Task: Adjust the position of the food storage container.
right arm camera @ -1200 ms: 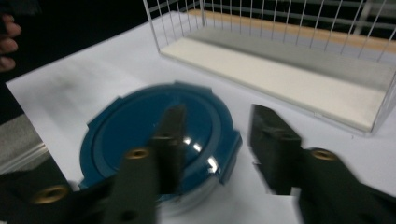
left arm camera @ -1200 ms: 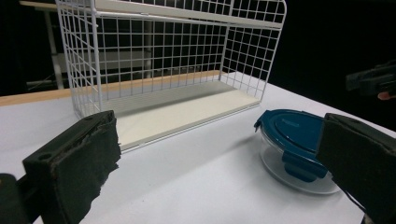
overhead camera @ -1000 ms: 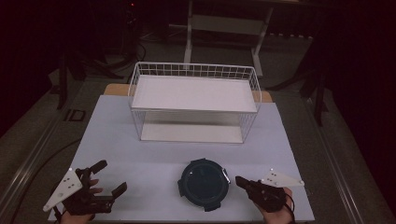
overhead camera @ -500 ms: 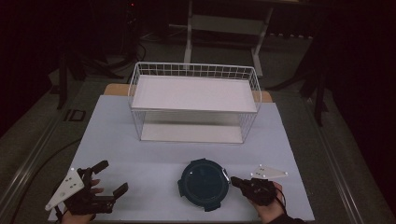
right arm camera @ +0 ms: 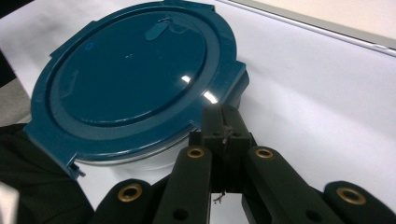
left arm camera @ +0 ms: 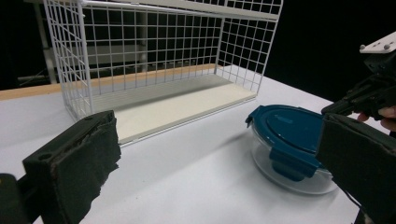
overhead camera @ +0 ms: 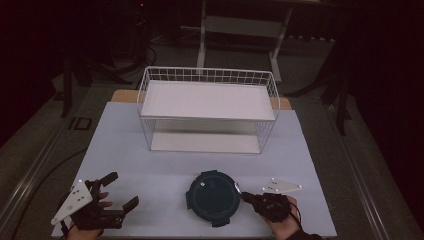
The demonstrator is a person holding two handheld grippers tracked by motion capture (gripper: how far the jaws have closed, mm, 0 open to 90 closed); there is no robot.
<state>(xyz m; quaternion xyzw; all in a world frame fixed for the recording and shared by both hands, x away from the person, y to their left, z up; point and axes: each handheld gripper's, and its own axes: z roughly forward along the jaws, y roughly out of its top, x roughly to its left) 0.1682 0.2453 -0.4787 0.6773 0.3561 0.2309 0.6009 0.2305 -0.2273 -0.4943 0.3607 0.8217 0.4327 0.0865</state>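
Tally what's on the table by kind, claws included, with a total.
Round container with blue lid: 1
White wire basket shelf: 1
Hand-held claws: 2, left claw open, right claw shut
Total: 4

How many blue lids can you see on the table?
1. The blue lid sits on a clear bowl at the table's near edge, in front of the white wire rack.

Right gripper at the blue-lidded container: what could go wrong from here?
1. The right gripper is shut, its tip at the rim of the lidded container. Closed jaws would likely shove it rather than grip a latch tab.
2. The glass base sits near the table's front edge, so a push toward the person might slide it off.
3. The left gripper is open and apart, not bracing anything.
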